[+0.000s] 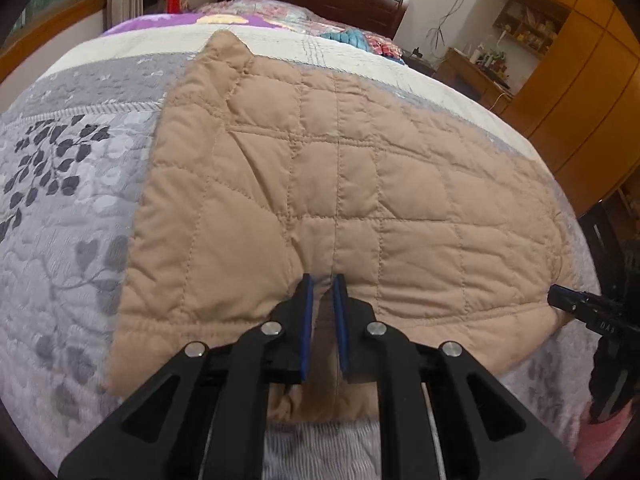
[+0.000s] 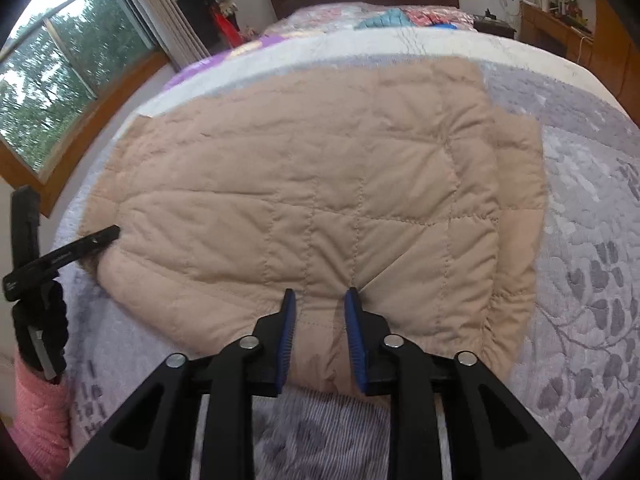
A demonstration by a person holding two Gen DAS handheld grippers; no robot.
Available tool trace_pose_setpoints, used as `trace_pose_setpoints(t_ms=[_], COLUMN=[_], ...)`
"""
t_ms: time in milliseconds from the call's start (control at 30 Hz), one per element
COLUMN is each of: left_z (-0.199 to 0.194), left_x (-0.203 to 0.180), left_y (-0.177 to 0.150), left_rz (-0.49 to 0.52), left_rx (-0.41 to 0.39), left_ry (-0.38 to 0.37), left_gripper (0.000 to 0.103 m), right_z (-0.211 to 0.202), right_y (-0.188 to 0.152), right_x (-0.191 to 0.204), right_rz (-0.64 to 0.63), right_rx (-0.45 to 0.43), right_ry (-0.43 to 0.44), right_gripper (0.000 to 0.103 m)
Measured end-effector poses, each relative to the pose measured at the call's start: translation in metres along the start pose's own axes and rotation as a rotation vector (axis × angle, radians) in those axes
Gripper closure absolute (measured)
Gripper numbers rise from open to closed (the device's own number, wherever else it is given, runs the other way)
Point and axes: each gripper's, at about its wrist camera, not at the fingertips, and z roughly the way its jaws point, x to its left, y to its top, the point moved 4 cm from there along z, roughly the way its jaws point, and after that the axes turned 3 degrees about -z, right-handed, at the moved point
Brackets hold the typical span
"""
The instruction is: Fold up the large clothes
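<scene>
Two grippers work the soft, puffy, light jacket (image 1: 340, 184) on the bed (image 1: 72, 208): left gripper (image 1: 322, 280) pinches its six-o'clock hem, right gripper (image 2: 319, 296) straddles it, slack.

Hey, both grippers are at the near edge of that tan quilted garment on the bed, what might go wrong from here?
1. The left gripper pinches only a narrow fold of the tan quilted garment; the puffy fabric may slip out when lifted.
2. The right gripper has its jaws apart around the hem, so one side may rise alone and skew the fold.
3. An under-layer sticks out on one side; folding now may bake in that misalignment.
</scene>
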Motion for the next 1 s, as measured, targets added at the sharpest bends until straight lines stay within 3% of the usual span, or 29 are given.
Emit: trace_pose_setpoints(t_ms=[67, 133, 267, 367, 533, 667, 1000], left_z=[-0.020, -0.043, -0.069, -0.068, -0.049, -0.036, 0.020], left_x=[0.004, 0.013, 0.048, 0.082, 0.126, 0.135, 0.126], left_y=[0.004, 0.011, 0.029, 0.042, 0.046, 0.051, 0.068], left_rz=[-0.001, -0.001, -0.042, -0.096, -0.204, -0.258, -0.295], left_rx=[-0.029, -0.091, -0.148, -0.132, -0.085, -0.063, 0.015], left_ry=[-0.022, -0.017, 0.014, 0.038, -0.034, -0.150, -0.310], left_gripper=[0.074, 0.051, 0.043, 0.041, 0.037, 0.035, 0.032], right_z=[-0.020, -0.044, -0.073, -0.070, -0.047, -0.027, 0.004], right_y=[0.001, 0.005, 0.015, 0.019, 0.018, 0.018, 0.021], right_x=[-0.002, -0.014, -0.054, -0.081, -0.107, -0.116, -0.133], right_rz=[-0.003, 0.023, 0.116, 0.176, 0.262, 0.298, 0.366], right_rx=[-0.046, -0.094, -0.137, -0.116, -0.081, -0.060, -0.029], right_ry=[0.027, 0.023, 0.029, 0.075, 0.159, 0.218, 0.278], right_gripper=[0.060, 0.050, 0.031, 0.027, 0.025, 0.022, 0.017])
